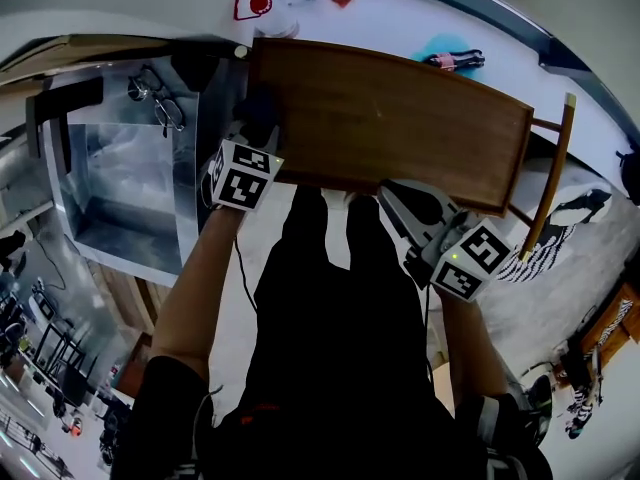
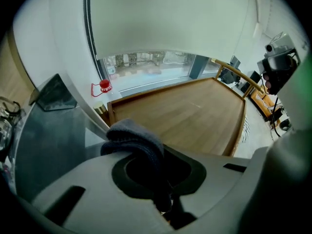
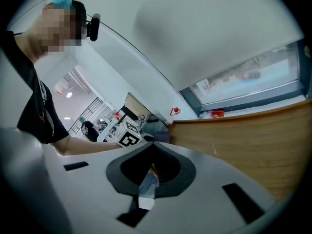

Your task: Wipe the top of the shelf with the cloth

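Head view: one wooden shelf (image 1: 400,118), two grippers at its near edge — left gripper (image 1: 256,133) at the left corner, right gripper (image 1: 398,200) further right. Left gripper view: jaws clamp one dark cloth (image 2: 139,138) over that corner. Right gripper view: jaws together — empty.

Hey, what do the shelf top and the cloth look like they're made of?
The shelf top looks like wood or wood veneer: brown, with fine straight grain lines and a smooth, low-sheen finish. Whether it is solid or laminate can't be told. The cloth is a dark blue-grey soft textile, probably knit or terry, judging by its ribbed, fuzzy surface and limp fold.
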Demonstrator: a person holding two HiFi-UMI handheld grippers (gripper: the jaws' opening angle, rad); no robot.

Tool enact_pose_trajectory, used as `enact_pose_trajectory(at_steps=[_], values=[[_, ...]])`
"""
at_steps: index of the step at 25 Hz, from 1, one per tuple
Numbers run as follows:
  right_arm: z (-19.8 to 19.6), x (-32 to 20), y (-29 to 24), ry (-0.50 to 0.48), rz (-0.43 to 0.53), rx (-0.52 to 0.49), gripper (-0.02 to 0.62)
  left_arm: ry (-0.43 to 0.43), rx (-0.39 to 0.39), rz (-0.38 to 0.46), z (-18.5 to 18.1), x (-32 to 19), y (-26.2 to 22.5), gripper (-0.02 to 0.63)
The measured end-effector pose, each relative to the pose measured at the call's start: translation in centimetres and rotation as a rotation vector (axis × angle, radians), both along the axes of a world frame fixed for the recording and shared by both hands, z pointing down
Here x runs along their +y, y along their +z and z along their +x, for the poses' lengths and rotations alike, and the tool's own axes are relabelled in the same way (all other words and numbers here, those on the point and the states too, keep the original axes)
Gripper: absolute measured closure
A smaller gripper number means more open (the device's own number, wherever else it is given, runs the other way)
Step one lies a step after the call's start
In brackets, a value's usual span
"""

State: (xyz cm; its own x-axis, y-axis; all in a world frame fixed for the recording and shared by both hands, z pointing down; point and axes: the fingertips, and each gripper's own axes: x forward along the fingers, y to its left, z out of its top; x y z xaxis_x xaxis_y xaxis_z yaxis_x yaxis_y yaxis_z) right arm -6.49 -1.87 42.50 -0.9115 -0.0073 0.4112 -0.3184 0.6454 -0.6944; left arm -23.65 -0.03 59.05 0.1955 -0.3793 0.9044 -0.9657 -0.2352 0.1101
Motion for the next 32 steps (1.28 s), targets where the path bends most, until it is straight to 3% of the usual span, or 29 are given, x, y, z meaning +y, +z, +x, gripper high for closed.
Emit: enact_pose_trajectory(at_steps=[13,32], values=[[4.7,-0.1,0.8,0.106,-0.007,0.013,0.591,0.098,0.026,-0.02,4.7,-1.9,2.1,0.557],[14.4,-1.5,1.6,0.271,-0.022,0.001,0.591,0.277,0.057,-0.031,16.3,-7.0,2.6,0.557]])
